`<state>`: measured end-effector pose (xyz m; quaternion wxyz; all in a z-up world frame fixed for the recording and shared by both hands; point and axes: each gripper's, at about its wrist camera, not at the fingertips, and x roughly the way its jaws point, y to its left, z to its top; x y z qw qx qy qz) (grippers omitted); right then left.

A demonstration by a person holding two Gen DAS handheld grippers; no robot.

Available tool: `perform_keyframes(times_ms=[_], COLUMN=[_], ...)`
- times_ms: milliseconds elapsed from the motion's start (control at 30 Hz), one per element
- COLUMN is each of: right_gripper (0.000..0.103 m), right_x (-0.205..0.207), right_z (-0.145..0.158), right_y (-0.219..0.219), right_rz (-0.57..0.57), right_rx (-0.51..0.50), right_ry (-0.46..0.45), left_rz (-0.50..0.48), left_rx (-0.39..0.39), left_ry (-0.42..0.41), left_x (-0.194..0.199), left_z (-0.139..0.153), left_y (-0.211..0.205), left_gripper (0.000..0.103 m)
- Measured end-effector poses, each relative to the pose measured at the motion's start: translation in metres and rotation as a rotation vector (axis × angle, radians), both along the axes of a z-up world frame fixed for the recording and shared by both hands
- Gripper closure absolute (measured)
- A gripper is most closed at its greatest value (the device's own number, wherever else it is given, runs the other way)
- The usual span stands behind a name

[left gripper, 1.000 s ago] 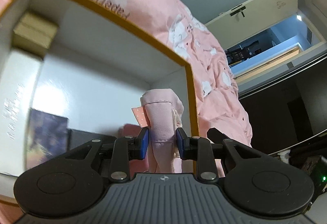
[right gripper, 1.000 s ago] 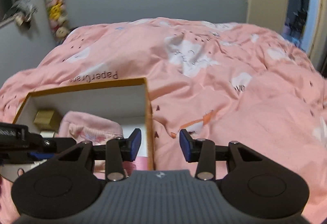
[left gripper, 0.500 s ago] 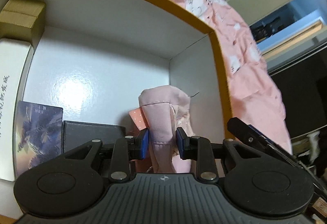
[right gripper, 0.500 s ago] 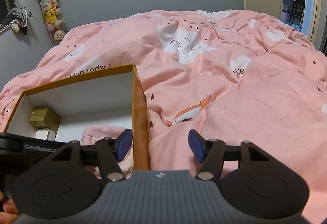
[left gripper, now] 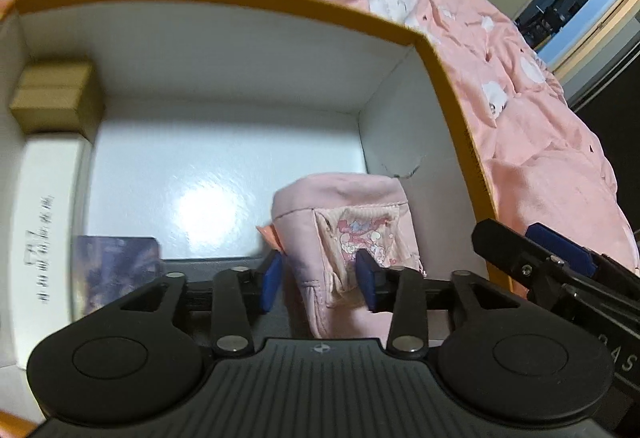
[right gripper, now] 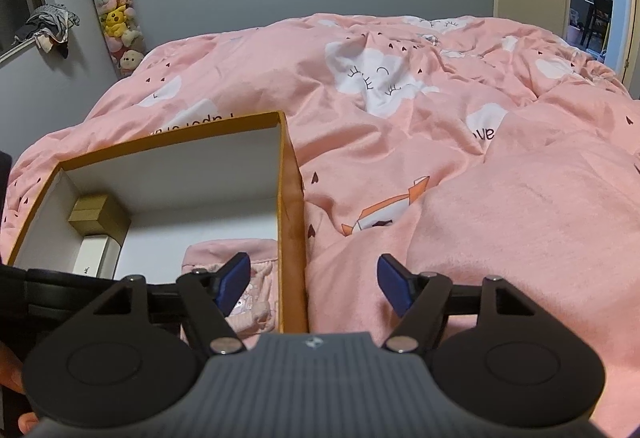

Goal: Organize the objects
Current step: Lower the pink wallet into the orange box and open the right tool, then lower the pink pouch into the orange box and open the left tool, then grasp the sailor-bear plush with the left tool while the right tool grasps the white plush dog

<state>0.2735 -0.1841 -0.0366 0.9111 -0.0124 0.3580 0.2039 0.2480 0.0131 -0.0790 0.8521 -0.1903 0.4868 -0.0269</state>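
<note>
An orange-rimmed box point(left gripper: 280, 2) with a white inside lies on the bed. A pink pouch point(left gripper: 340, 206) with a cartoon print rests on the box floor near its right wall. My left gripper point(left gripper: 319, 280) is down inside the box, jaws opening, blue pads either side of the pouch and no longer squeezing it. My right gripper point(right gripper: 314, 284) hovers at the box point(right gripper: 172, 136), jaws opening, straddling its right wall and holding nothing. The pouch point(right gripper: 228, 250) shows just behind its left finger. The right gripper point(left gripper: 560, 258) also shows in the left wrist view.
Along the box's left side sit a small gold box point(left gripper: 56, 94), a long white box point(left gripper: 44, 222) and a dark picture card point(left gripper: 116, 270). A rumpled pink duvet point(right gripper: 440, 118) surrounds the box. A tube of plush toys point(right gripper: 114, 10) hangs on the wall.
The left gripper tipped down into the box with the pouch and its jaws spread off it. The right gripper's jaws widened while the hand stayed in place.
</note>
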Motion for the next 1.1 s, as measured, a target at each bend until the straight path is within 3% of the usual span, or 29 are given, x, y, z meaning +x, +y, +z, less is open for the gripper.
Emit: perform_keyframes(times_ms=[167,300,500,633,800,967,1100], right_gripper=[0.029,0.027,0.027,0.027,0.033,0.034,0.034], right_x=[-0.014,-0.032,-0.068,-0.093,-0.116,-0.127,-0.132], right_z=[0.012,0.026,0.038,0.033,0.009,-0.011,-0.019], right_y=[0.000,-0.001,0.000,0.011,0.030,0.033,0.035], right_rz=[0.007,0.035,0.125,0.244,0.352,0.370,0.377], right_rx=[0.009,0.029,0.094,0.116,0.054,0.028,-0.010], right_ry=[-0.052,-0.106,-0.095,-0.021,0.077,0.185,0.215], left_rz=[-0.014,-0.026,0.039,0.118,0.185,0.235,0.217], left_rx=[-0.059,-0.031,0.061,0.040,-0.020,-0.160,-0.164], left_ry=[-0.113,-0.236,-0.279,-0.183,-0.032,0.085,0.117], left_x=[-0.026,-0.067,-0.124,-0.148,-0.174,-0.195,-0.192], left_z=[0.030,0.063,0.086,0.078,0.052,0.024,0.012], left_y=[0.004,0.013,0.028,0.043,0.057,0.067,0.059], left_gripper=[0.053,0.053,0.053,0.053,0.053,0.045,0.043])
